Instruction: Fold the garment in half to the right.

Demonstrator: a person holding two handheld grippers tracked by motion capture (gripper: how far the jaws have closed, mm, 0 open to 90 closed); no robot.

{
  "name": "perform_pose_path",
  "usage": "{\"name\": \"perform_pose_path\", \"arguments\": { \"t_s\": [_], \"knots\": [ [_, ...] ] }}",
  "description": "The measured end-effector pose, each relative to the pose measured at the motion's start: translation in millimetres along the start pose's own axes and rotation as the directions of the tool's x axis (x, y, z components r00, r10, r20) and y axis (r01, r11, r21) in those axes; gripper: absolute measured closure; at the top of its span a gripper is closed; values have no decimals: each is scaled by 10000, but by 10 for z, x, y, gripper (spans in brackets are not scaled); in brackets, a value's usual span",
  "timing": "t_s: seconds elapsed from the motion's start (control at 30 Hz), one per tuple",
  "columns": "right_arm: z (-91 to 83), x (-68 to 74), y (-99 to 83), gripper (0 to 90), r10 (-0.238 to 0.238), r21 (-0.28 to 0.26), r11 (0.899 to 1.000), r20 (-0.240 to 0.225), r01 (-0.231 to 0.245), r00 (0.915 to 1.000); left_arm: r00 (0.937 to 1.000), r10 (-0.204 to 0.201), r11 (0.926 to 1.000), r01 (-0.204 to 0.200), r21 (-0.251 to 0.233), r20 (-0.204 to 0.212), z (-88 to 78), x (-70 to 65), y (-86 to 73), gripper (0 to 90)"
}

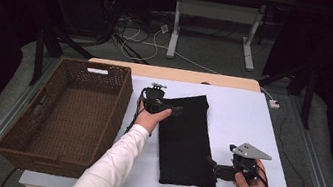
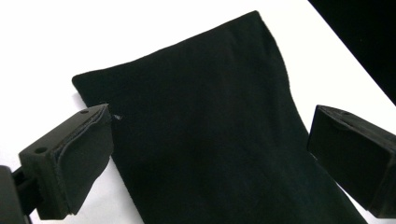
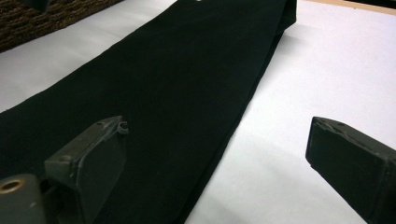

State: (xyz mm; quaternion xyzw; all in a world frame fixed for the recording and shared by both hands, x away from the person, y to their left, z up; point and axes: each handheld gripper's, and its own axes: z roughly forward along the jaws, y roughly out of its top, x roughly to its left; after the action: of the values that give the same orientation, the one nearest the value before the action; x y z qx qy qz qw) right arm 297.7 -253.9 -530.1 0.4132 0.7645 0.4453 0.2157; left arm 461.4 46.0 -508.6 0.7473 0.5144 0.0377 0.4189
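Note:
A black folded cloth point(image 1: 186, 139) lies lengthwise on the white table point(image 1: 246, 121), a long narrow strip running from far to near. My left gripper point(image 1: 175, 109) hovers at the cloth's far left corner, open, its jaws spread over the dark fabric point(image 2: 210, 130) with nothing between them. My right gripper point(image 1: 212, 167) sits at the cloth's near right edge, also open; one jaw is over the cloth point(image 3: 154, 98), the other over bare table point(image 3: 303, 84).
A brown wicker basket point(image 1: 15, 143) stands left of the cloth, its weave visible in the right gripper view point(image 3: 42, 18). White table surface lies free right of the cloth. Table legs and cables point(image 1: 138, 36) are on the floor beyond.

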Motion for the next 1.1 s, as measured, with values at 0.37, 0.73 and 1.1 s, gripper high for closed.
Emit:
{"name": "perform_pose_path", "arguments": {
  "t_s": [0.37,0.73,1.1],
  "knots": [
    [5,9,-3,54,29,29,10000,-5,-29,10000,9997,-238,9997,238,24,-76,91,82,21,13],
    [6,10,-2,55,39,89,10000,-40,-39,10000,9980,-458,9982,474,375,-435,195,165,4,52],
    [6,9,-4,61,41,153,9999,-71,-40,10000,9934,-818,9945,867,596,-801,281,269,-11,160]
  ]
}}
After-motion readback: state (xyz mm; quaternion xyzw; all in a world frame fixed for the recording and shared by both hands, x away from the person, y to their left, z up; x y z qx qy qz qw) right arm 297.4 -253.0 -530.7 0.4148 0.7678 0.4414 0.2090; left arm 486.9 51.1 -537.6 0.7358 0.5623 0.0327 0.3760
